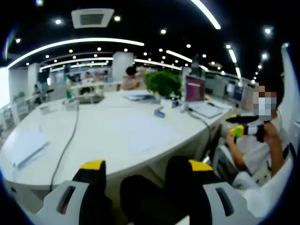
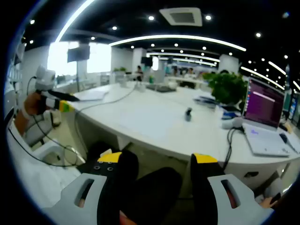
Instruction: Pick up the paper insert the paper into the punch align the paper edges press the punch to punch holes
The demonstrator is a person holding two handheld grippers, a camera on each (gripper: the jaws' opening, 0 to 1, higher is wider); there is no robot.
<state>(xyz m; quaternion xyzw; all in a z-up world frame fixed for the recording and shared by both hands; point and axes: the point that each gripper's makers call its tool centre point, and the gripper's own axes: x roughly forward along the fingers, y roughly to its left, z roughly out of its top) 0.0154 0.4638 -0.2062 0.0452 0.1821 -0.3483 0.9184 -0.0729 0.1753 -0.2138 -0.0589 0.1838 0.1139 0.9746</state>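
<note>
Open hand-held gripper (image 1: 146,166) faces a white table (image 1: 117,136), plant (image 1: 162,83), perhaps papers (image 1: 28,146).

The left claw (image 1: 146,169) stands with its yellow-tipped jaws spread apart, gripping nothing. The right claw (image 2: 158,162) is likewise spread and empty, both raised level.

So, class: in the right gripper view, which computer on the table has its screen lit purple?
The open laptop at the table's right end, beside the green plant, glows purple.
</note>
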